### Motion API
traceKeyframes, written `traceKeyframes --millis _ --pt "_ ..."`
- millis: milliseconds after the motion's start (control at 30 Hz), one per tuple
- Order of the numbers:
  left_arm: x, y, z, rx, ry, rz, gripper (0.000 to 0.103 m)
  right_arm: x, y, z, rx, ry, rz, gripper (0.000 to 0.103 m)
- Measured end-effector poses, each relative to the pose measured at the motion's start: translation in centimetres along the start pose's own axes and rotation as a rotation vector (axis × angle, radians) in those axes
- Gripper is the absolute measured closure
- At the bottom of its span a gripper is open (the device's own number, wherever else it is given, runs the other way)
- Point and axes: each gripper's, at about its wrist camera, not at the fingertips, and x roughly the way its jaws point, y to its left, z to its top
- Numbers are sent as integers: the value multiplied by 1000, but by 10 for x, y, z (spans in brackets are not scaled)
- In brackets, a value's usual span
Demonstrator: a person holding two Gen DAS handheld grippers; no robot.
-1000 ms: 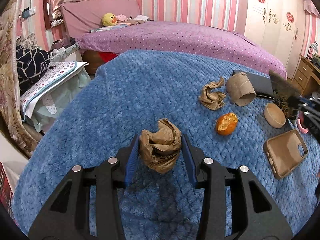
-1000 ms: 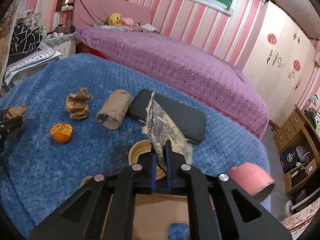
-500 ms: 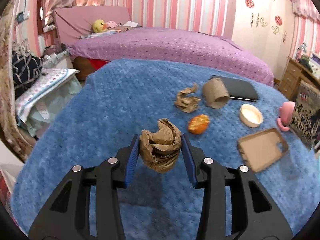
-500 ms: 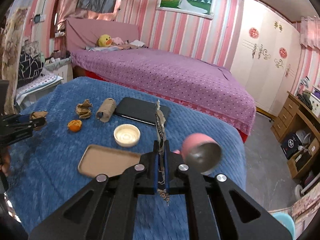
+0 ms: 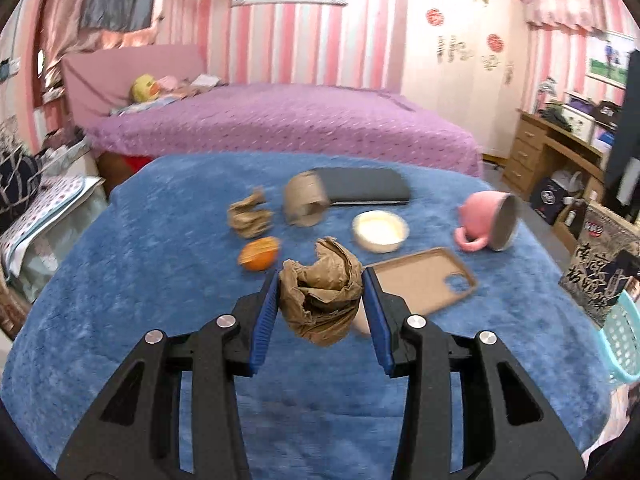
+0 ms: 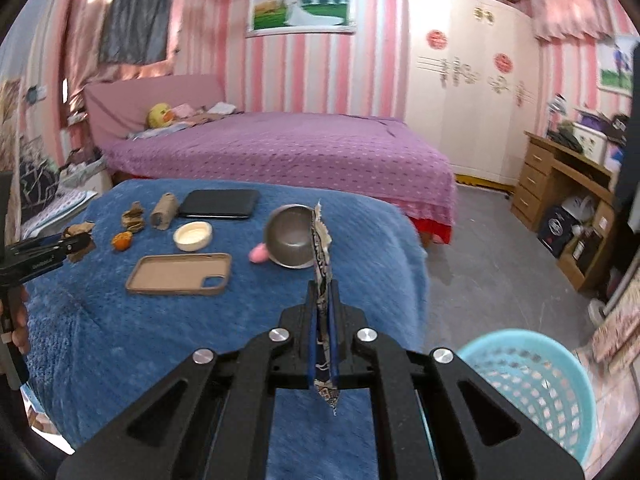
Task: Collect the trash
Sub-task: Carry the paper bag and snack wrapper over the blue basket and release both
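My left gripper (image 5: 322, 300) is shut on a crumpled brown paper ball (image 5: 322, 298), held above the blue table cover (image 5: 140, 280). My right gripper (image 6: 322, 292) is shut on a flat printed wrapper (image 6: 320, 248), held edge-on near the table's right edge. A turquoise mesh bin (image 6: 532, 376) stands on the floor at lower right; its rim (image 5: 620, 336) shows at the left wrist view's right edge beside the wrapper (image 5: 600, 264). On the table lie another crumpled brown paper (image 5: 250, 218), an orange peel (image 5: 259, 255) and a cardboard tube (image 5: 305, 199).
A tipped pink mug (image 5: 486, 222), a cream dish (image 5: 380, 230), a tan phone case (image 5: 424, 280) and a black case (image 5: 364, 186) lie on the table. A purple bed (image 6: 280, 152) stands behind, a wooden desk (image 6: 568, 192) at right. A hand (image 6: 16, 312) holds the left gripper (image 6: 76, 242).
Both grippers have swung to the right, keeping their loads. The right one has left the table middle for its right edge, and the turquoise bin has come into view.
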Motion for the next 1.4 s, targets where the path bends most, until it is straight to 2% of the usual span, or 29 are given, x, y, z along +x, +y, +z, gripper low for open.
traceKeyframes --millis 233,533,833,967,1233,1400 --pt "-9 -53 -9 95 -54 -62 63 -18 -54 -13 88 -19 -68 98" --pt "-6 -120 -32 135 9 -171 63 -29 -109 -27 129 -2 -154 98" --pt "-12 -206 -46 231 13 -225 63 -31 -166 -55 172 68 -210 98" --pt "-12 -247 -47 222 23 -272 63 -29 -189 -68 170 97 -251 98" --pt "-19 -326 -53 272 11 -337 63 -31 -215 -79 186 100 -269 98" --pt "-20 -352 -52 286 9 -365 63 -35 -221 -80 196 88 -267 98"
